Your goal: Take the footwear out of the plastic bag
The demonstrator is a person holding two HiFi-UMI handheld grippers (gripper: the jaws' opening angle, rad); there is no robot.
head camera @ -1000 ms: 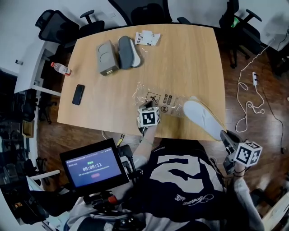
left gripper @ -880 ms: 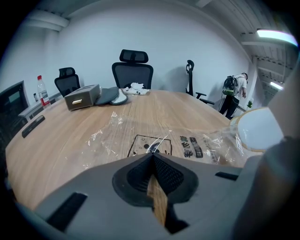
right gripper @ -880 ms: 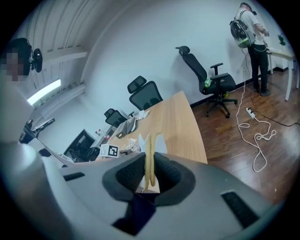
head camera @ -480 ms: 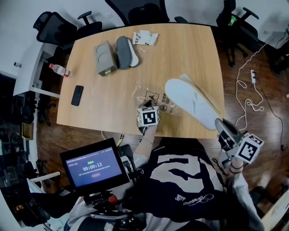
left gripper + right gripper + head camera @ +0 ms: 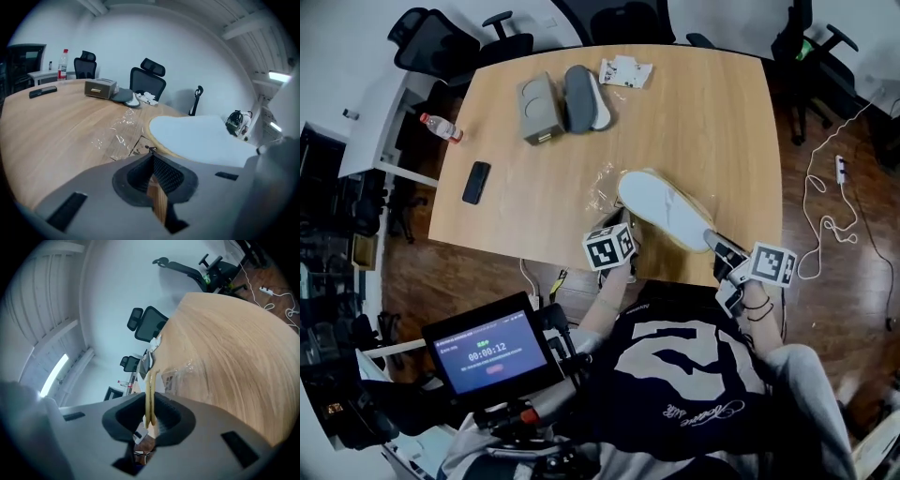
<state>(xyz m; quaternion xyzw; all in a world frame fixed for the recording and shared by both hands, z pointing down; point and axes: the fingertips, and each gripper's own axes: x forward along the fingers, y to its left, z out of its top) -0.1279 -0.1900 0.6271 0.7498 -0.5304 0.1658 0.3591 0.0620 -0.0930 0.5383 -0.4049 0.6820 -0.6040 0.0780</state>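
Task status: the slipper (image 5: 661, 206) is lying sole-up across the lower centre of the head view. It is riding over the bag (image 5: 602, 185) rather than sitting inside it. In the left gripper view the bag is lying flat and slack on the table (image 5: 703, 122), with no bulge in it. Judged from this, the extraction is essentially complete. What is remaining is to set the slipper down clear of the film and let go of both items.

Tool state:
- The right gripper (image 5: 715, 246) is clamping the slipper at its lower right end. In the right gripper view the tan edge is standing upright between the closed jaws.
- The left gripper (image 5: 625, 230) is showing its jaws together, with their tips meeting the bag's near edge. It appears to be pinching the film (the contact is too small to confirm fully).

Relative position: the slipper is stretching from the right gripper toward the upper left of the frame. Its free end is hovering just beside the left gripper's tips and overlapping the right part of the bag. The rest of the bag is showing to the upper left of the slipper.

A grey slipper (image 5: 578, 97) is lying at the upper centre of the frame, well apart from both tools.
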